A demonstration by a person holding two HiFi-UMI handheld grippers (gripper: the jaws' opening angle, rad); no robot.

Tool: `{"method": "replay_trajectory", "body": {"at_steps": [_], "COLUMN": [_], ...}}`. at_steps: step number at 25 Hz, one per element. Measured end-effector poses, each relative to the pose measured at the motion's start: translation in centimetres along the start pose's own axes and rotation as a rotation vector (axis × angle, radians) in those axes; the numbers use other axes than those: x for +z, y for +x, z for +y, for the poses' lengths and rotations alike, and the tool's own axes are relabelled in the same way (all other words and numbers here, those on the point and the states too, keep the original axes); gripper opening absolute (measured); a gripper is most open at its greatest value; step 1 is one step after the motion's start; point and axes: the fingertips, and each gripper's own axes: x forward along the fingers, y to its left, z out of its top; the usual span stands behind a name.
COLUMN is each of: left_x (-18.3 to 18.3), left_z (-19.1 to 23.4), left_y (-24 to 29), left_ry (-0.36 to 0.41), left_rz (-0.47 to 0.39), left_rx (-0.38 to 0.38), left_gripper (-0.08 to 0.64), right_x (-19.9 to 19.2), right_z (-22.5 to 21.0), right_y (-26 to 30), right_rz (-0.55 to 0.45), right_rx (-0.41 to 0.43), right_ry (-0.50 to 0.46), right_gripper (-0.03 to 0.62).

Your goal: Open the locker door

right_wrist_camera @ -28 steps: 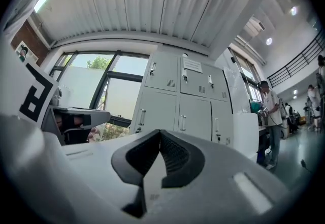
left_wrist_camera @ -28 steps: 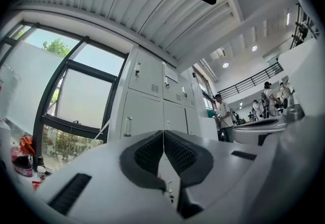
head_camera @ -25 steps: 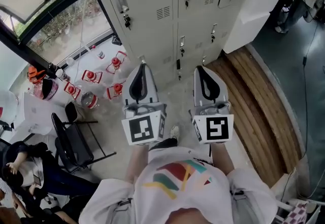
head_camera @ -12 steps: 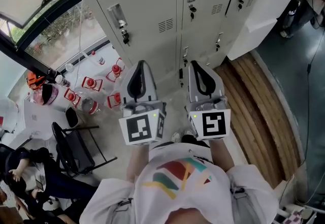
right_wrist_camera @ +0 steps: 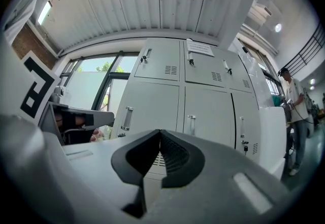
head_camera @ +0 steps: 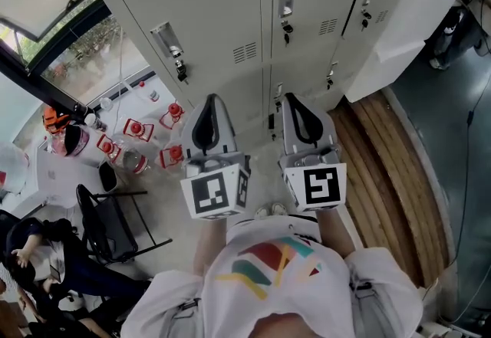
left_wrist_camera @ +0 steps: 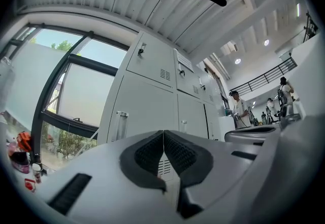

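A: Claws?
B: Left gripper [head_camera: 214,99] and right gripper [head_camera: 292,97] were both closed tight, pads together, nothing held.
A: Locker door?
B: Locker door [right_wrist_camera: 155,103] stood shut, straight ahead of the right tips and apart from them. Its handle [right_wrist_camera: 127,118] lay left of those jaws. The left gripper sat just beside the right.

No wording can be read — a white paper label [right_wrist_camera: 199,48] sits on an upper locker door [right_wrist_camera: 200,70], high above the right tongs [right_wrist_camera: 159,132], its print too small.
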Motion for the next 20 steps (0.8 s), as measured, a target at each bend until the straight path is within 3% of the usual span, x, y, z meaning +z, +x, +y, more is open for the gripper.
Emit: {"method": "replay_trajectory", "body": {"at_steps": [9, 17, 20], "left_x": [0.1, 1.2, 1.4], "left_z": [-0.6, 2.3, 3.3], "left_y": [1.5, 1.5, 0.8], "left_ry": [0.032, 0.07, 0.085], "left_rz": [0.003, -0.012, -0.014], "left_rx": [0.017, 0.09, 0.112], "left_gripper": [0.017, 0.018, 0.018], "right_x": [-0.1, 2.3, 3.6], "right_z": [-1.4, 1.8, 3.8], "right_y": [1.3, 5.1, 7.1], "right_rz": [-0.02, -0.079, -0.102], "right_rx": [0.031, 0.256, 0.341], "right_ry": [0.011, 0.113, 0.115], "right_gripper": [0.005, 0.012, 0.058]}}
